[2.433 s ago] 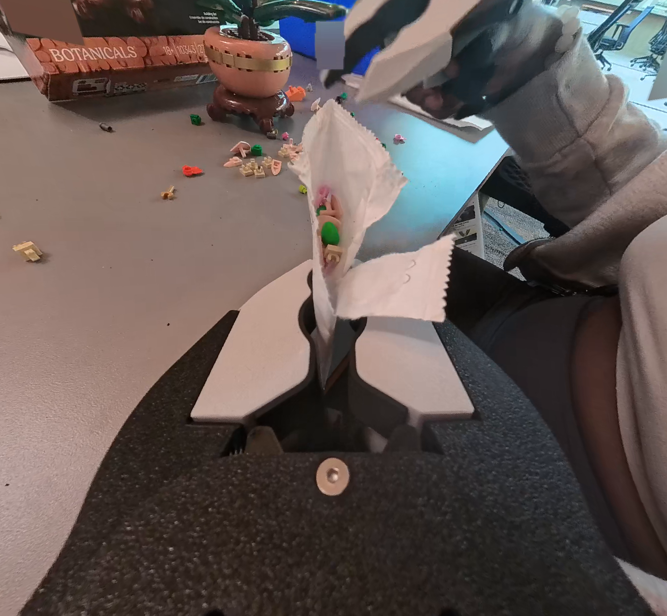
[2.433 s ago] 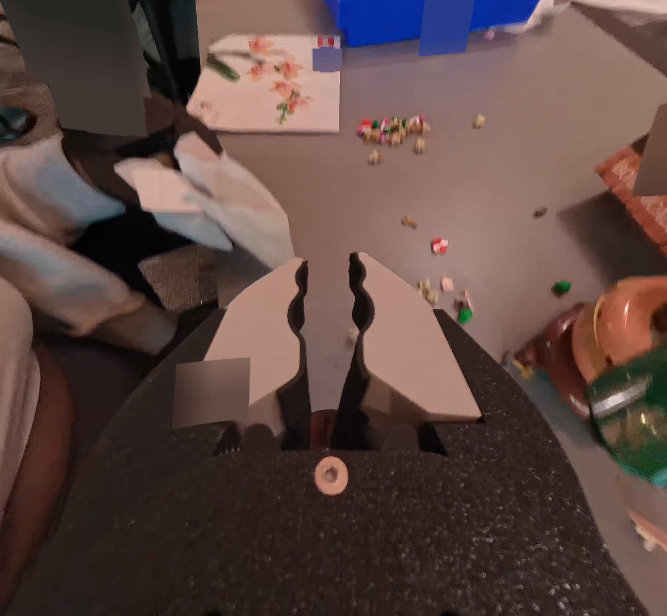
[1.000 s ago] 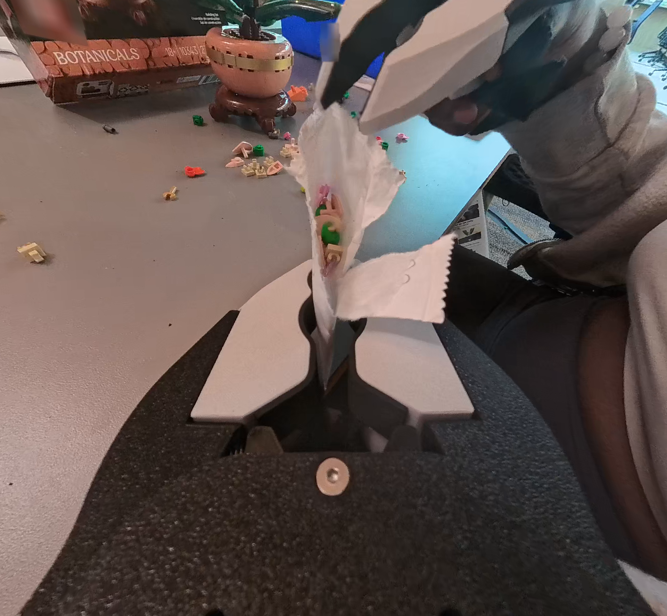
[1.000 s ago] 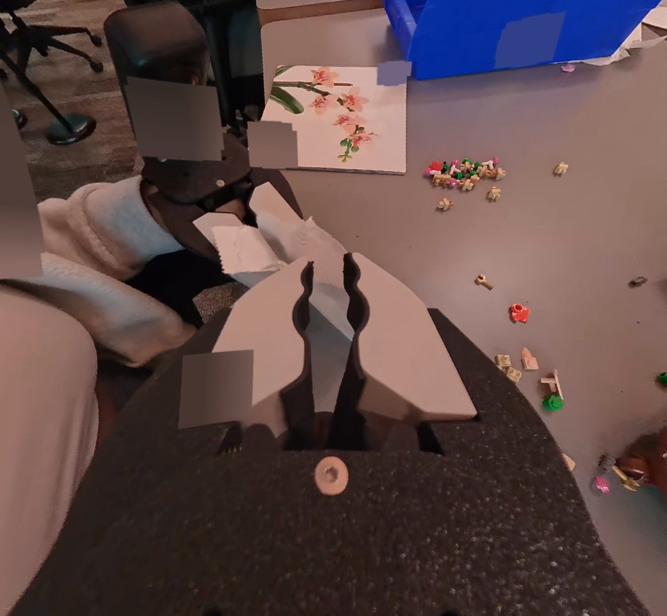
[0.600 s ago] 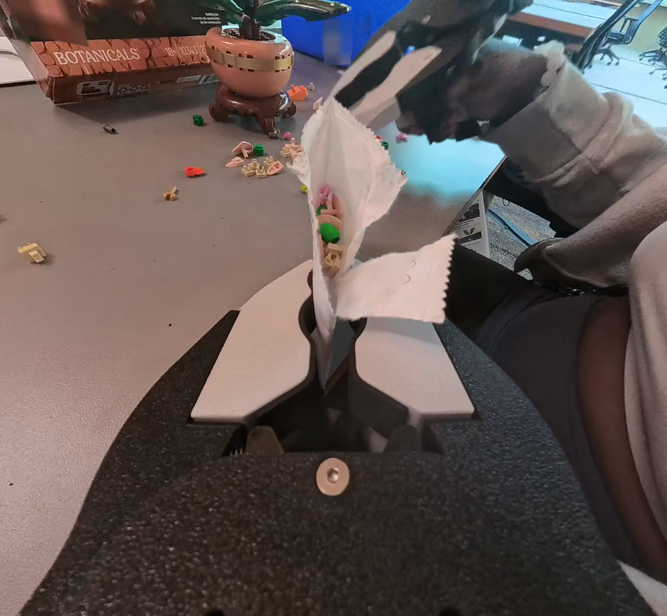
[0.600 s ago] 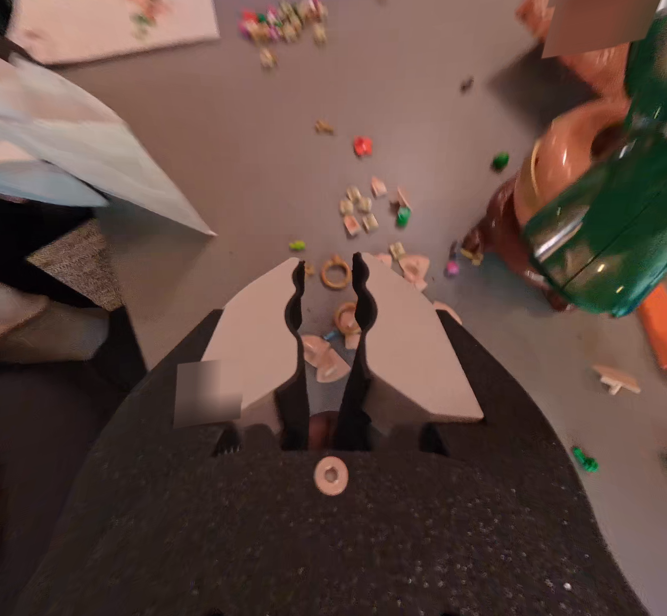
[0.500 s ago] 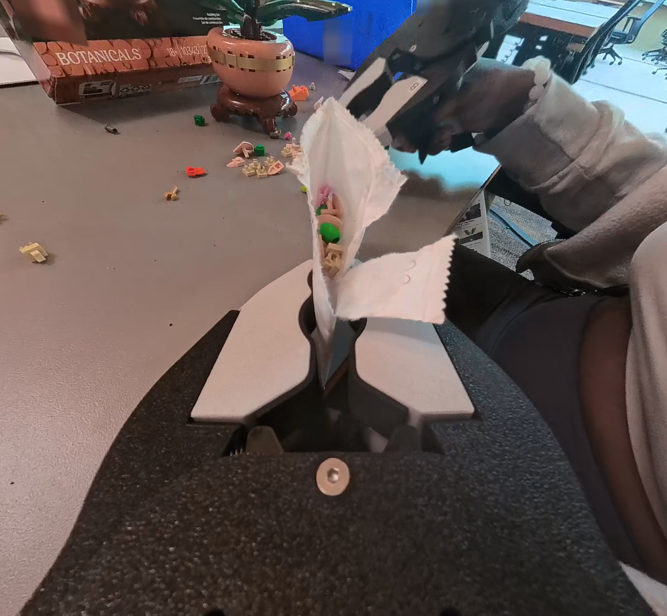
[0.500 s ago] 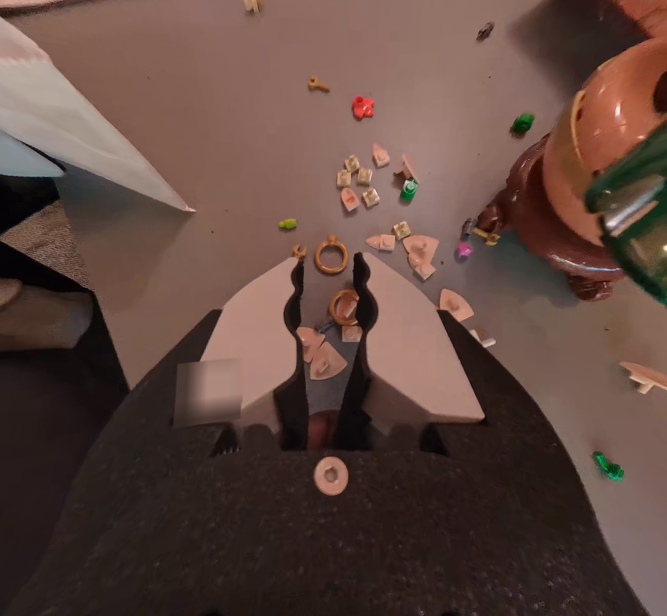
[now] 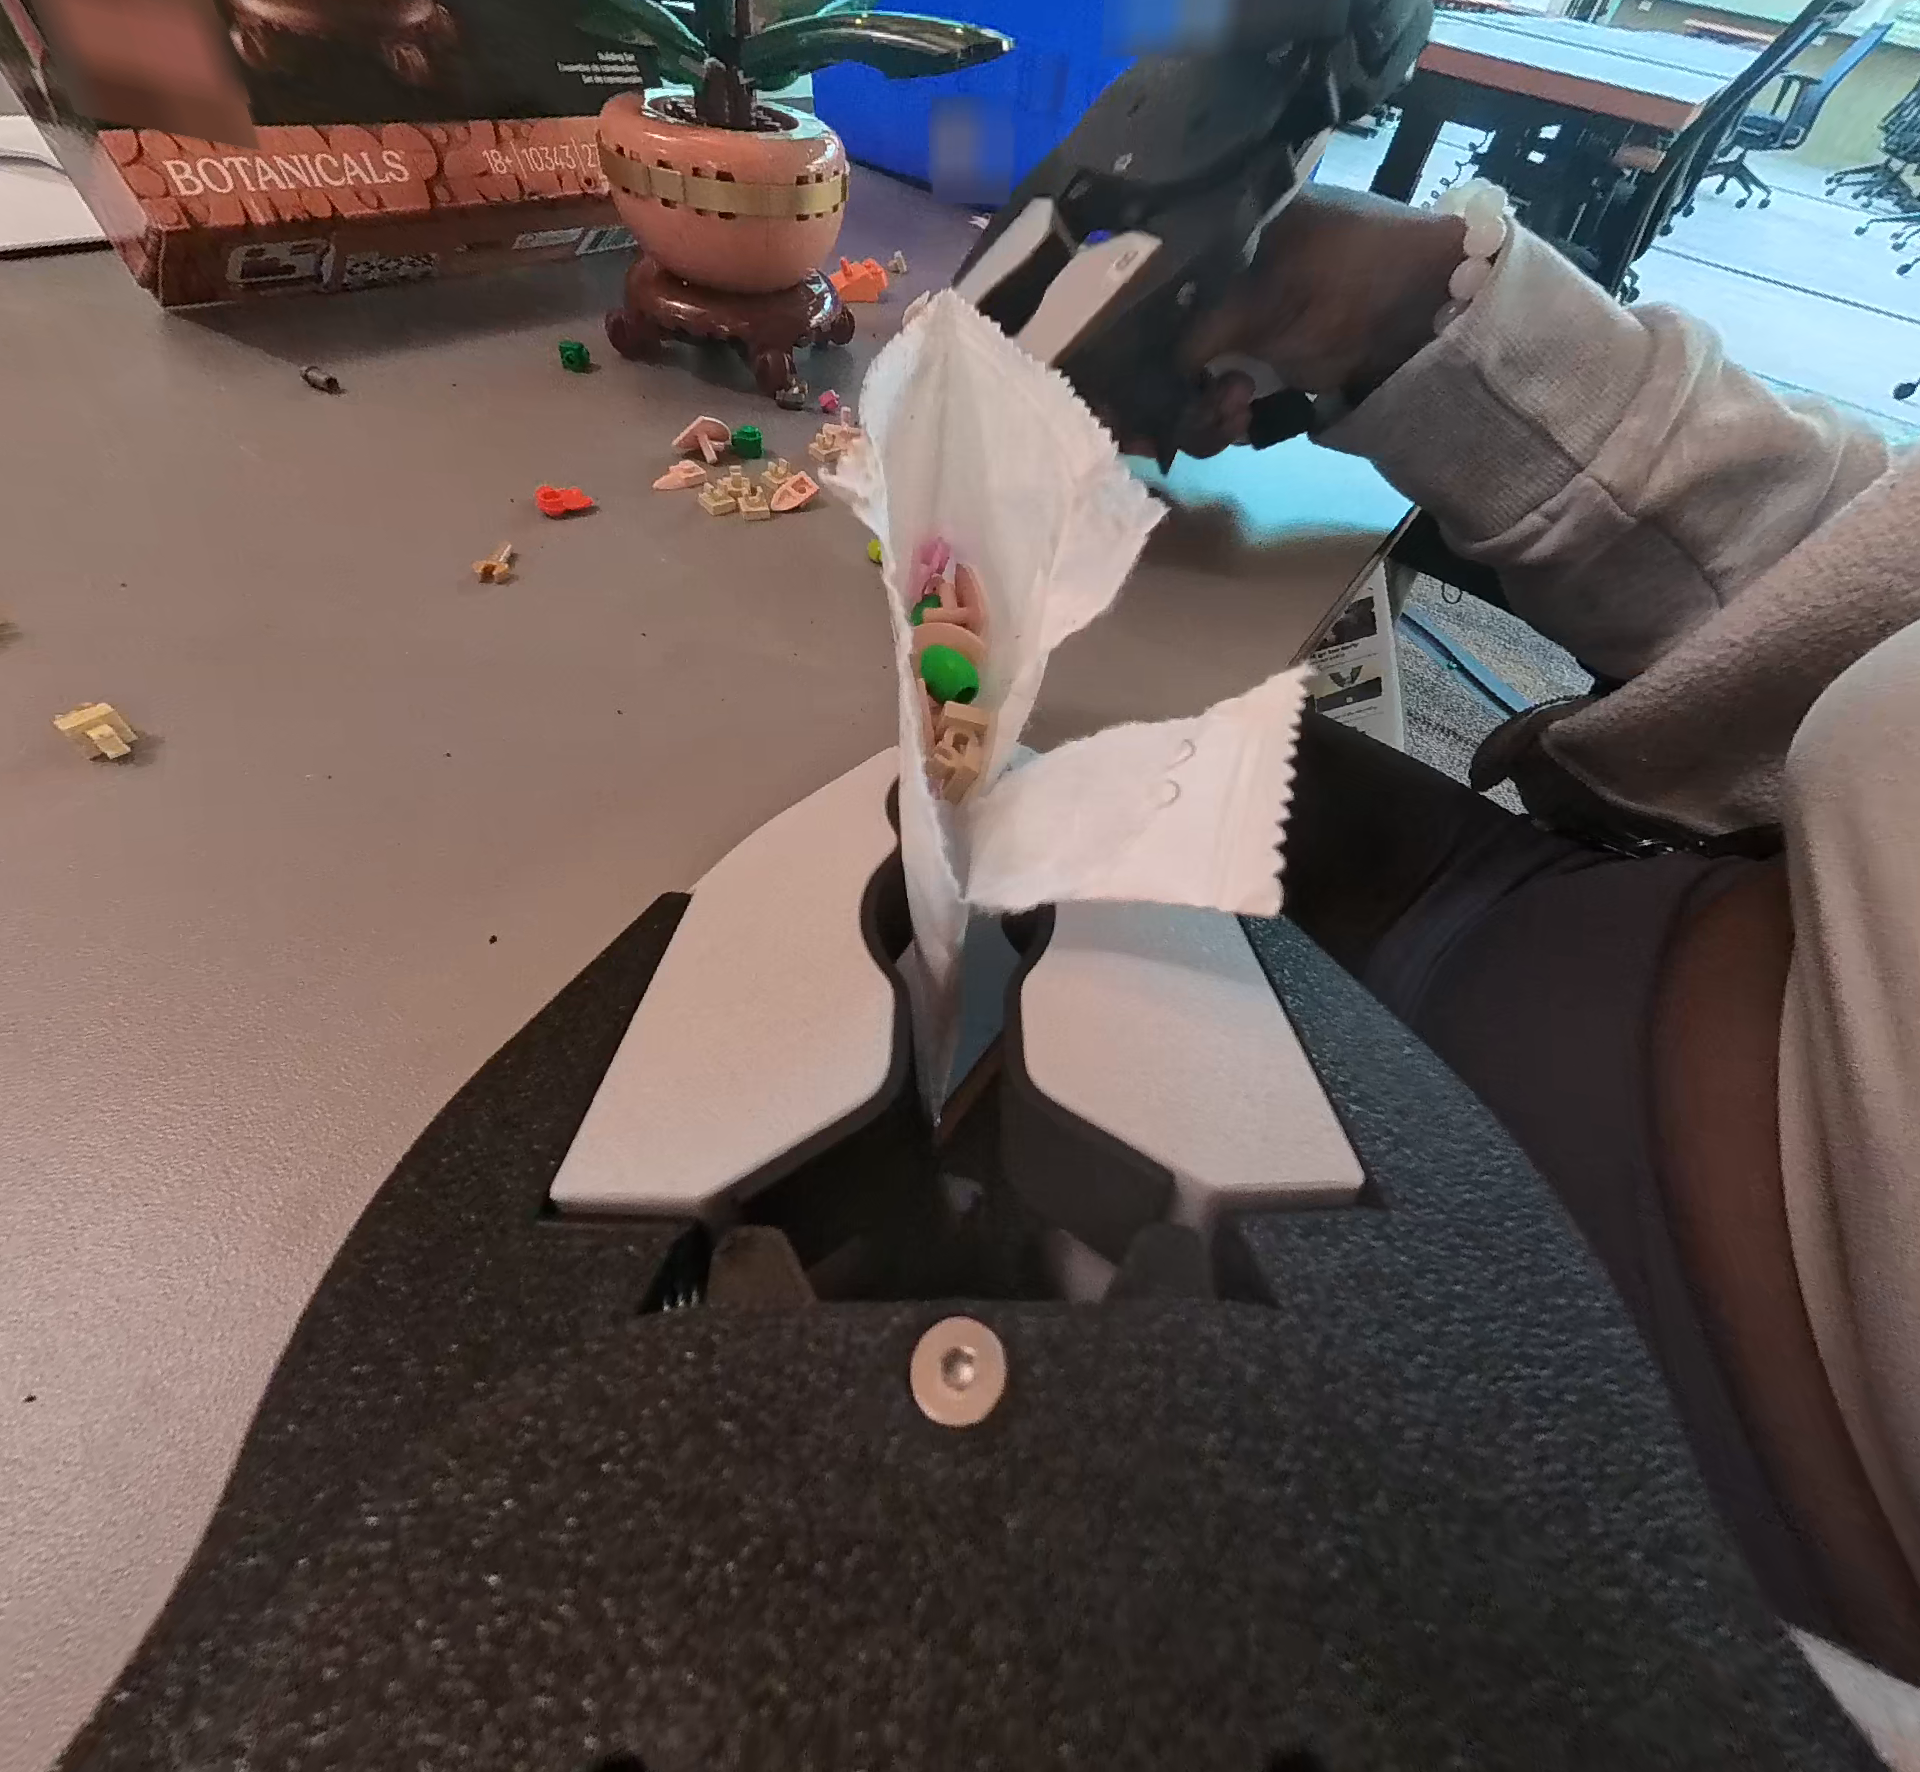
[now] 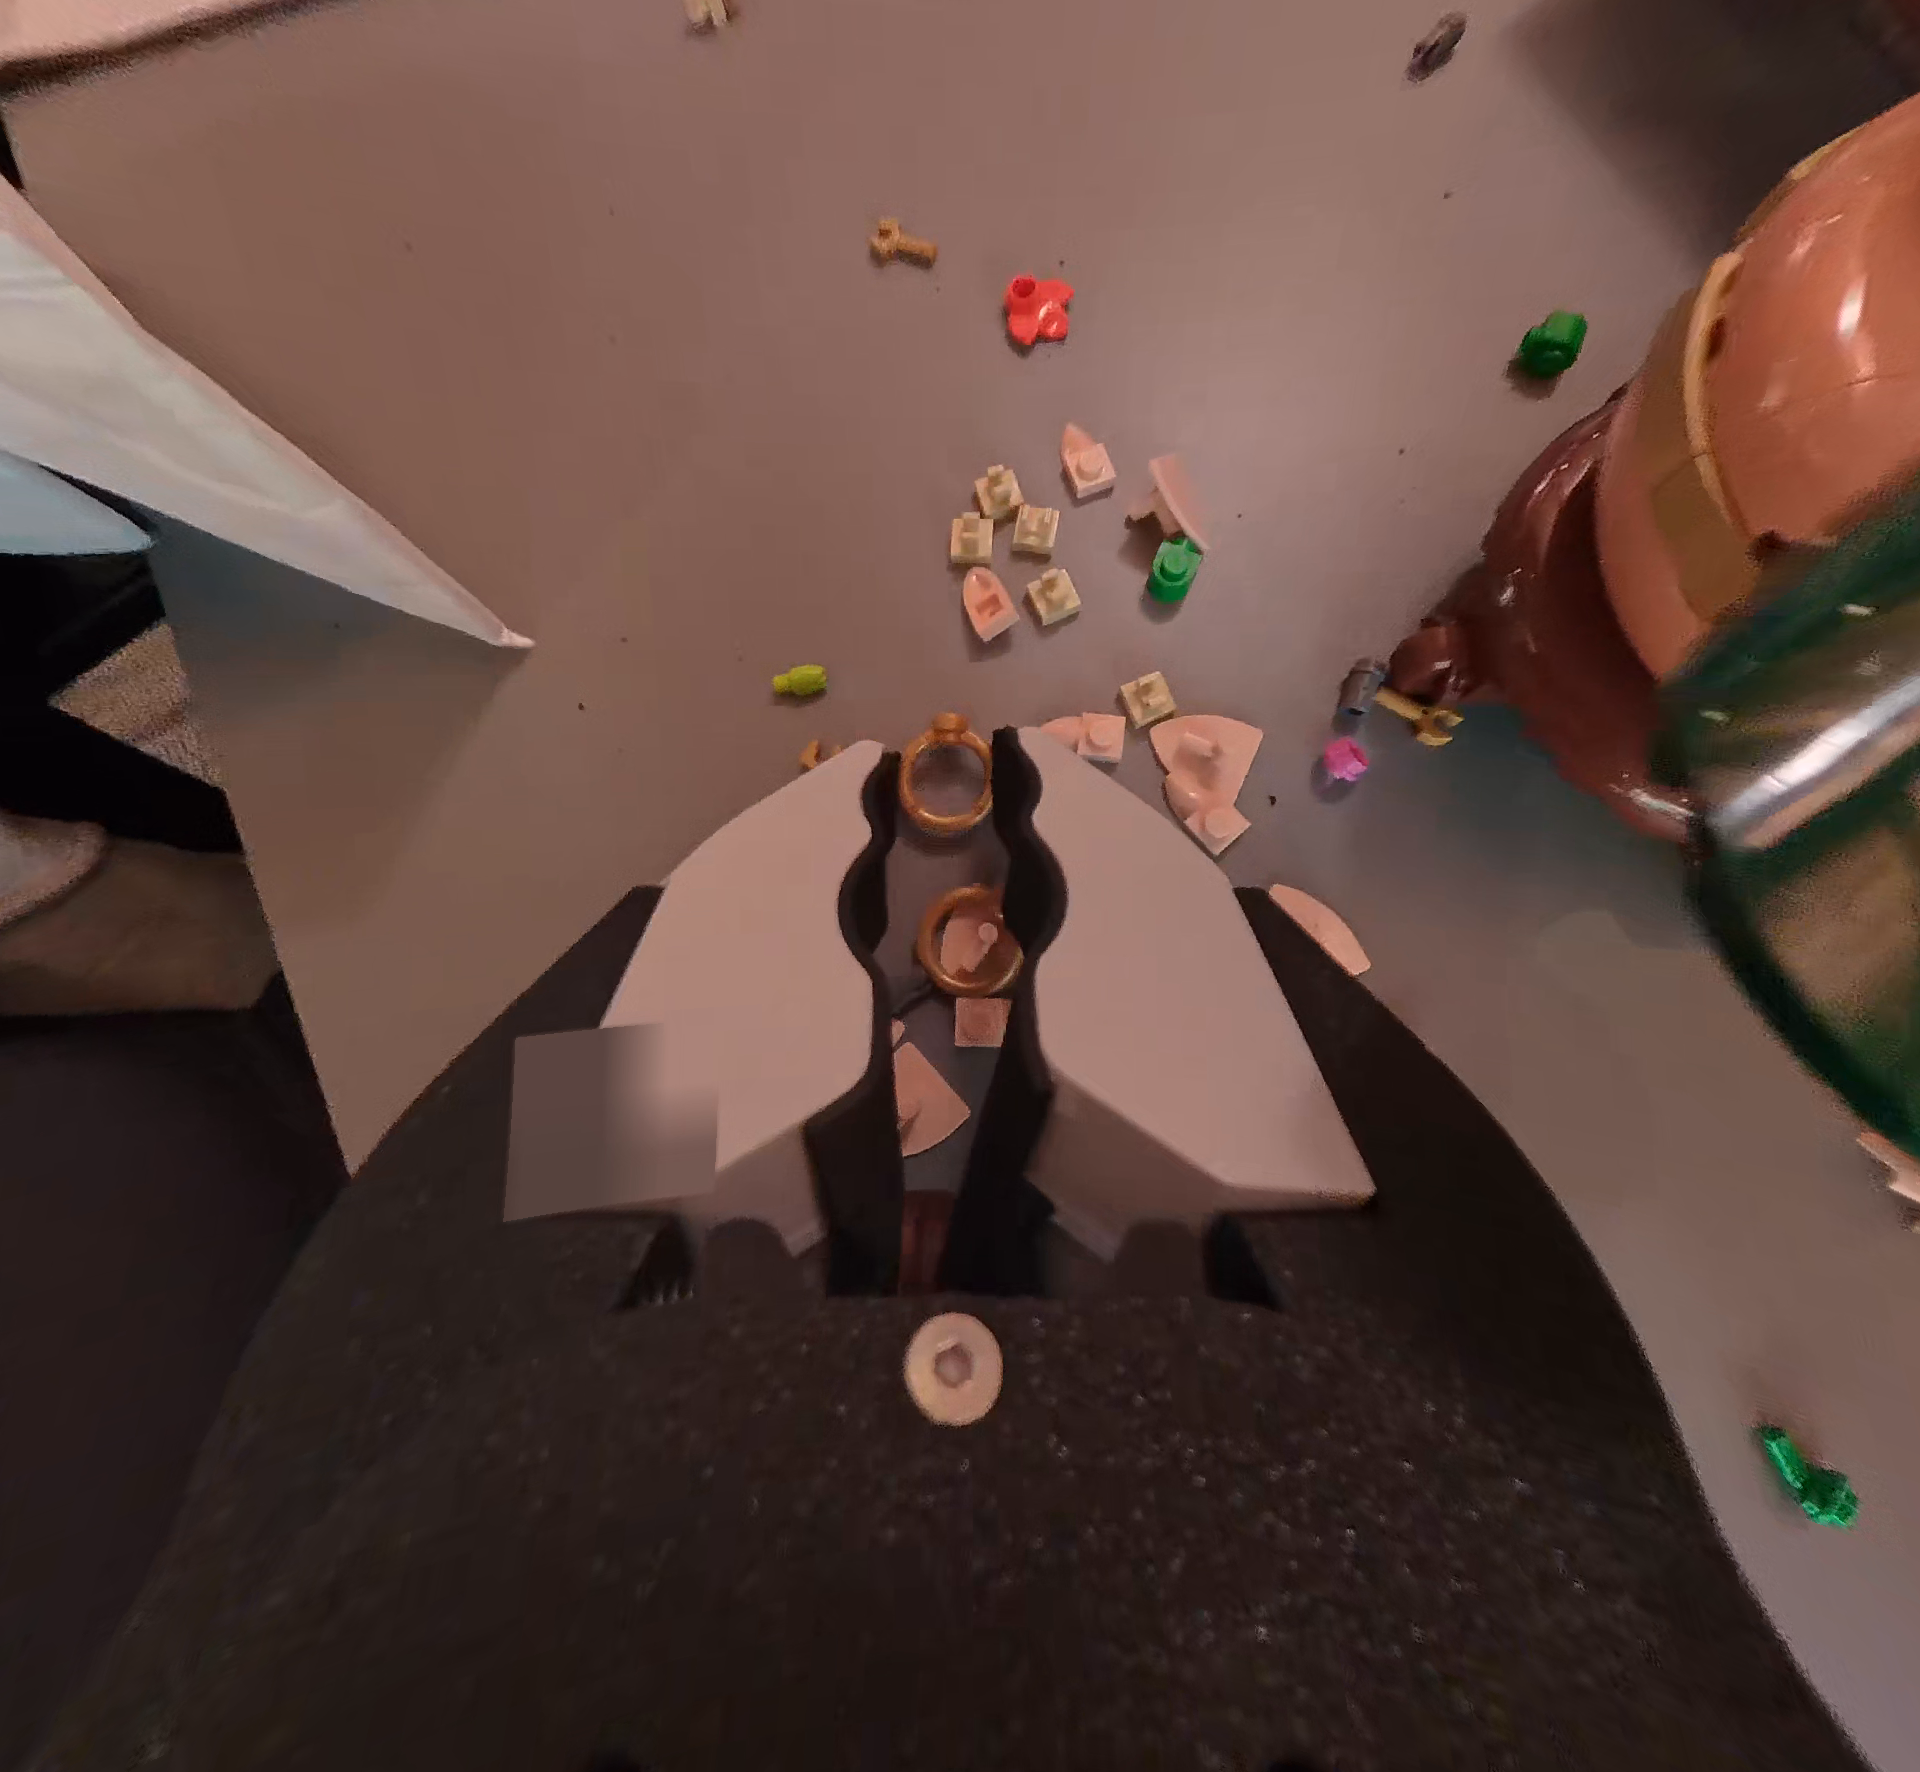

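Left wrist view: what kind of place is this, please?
Probably an open office or workroom. Behind the grey table stand long desks and wheeled office chairs, and a blue storage bin sits nearby.

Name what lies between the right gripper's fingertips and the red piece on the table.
In the right wrist view, a cluster of tan and pink pieces lies between the right gripper and the red piece.

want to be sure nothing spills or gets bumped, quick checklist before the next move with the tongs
1. Left tongs shut on the white paper bag: ok.
2. Bag mouth torn open, small pieces showing inside: not ok, could spill.
3. Right tongs open, holding nothing: ok.
4. Gold ring lies between the right tips: ok.
5. Tips touching the table: cannot tell.
6. Plant pot model close to the right: not ok, little room.
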A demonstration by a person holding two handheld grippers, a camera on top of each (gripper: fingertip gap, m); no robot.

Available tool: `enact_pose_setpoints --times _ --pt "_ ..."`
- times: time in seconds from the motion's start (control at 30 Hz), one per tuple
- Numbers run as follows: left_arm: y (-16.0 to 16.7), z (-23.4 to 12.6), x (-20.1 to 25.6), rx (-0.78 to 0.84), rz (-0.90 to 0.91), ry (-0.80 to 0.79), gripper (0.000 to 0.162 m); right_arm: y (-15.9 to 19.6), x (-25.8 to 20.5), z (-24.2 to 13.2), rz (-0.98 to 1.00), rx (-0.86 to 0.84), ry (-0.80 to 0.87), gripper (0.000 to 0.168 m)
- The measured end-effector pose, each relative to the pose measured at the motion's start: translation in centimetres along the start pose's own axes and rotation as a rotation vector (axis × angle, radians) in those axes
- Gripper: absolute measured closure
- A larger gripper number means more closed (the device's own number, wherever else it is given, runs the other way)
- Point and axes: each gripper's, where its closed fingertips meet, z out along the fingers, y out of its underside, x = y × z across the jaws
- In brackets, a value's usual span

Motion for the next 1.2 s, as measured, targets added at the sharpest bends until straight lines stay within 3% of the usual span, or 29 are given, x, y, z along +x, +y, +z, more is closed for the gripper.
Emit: enact_pose_setpoints --times 0.1,0.23,0.33,0.5,0.6,0.7,0.8,0.93,1.2 --pt "0.0 0.0 0.0 -0.001 0.000 -0.001 0.151 -2.6 -1.9 -1.6 0.015 0.134 -0.081 0.151" --pt "0.0 0.0 -0.1 -0.002 0.000 -0.003 0.151 -8.9 -8.7 -5.2 -0.056 0.411 -0.288 0.151" --pt "0.1 0.0 0.0 -0.004 0.005 -0.006 0.151 -11.0 -13.0 -4.8 -0.154 0.484 -0.324 0.151" --pt "0.1 0.0 0.0 -0.005 0.008 -0.007 0.150 -8.8 -12.7 -1.1 -0.226 0.314 -0.205 0.142" --pt "0.1 0.0 0.0 -0.006 0.008 -0.007 0.150 -8.6 -12.9 -1.6 -0.210 0.316 -0.242 0.142" --pt "0.1 0.0 0.0 -0.006 0.007 -0.008 0.150 -8.7 -10.6 -2.8 -0.220 0.340 -0.156 0.136" --pt "0.1 0.0 0.0 -0.006 0.008 -0.008 0.151 -6.3 -4.9 -3.3 -0.144 0.276 0.006 0.145" --pt "0.1 0.0 0.0 -0.004 0.005 -0.005 0.151 -0.7 -2.8 0.1 -0.068 0.025 -0.013 0.144" --pt "0.0 0.0 0.0 0.000 0.001 -0.004 0.151 -1.0 -2.3 1.9 -0.091 -0.016 -0.004 0.158"
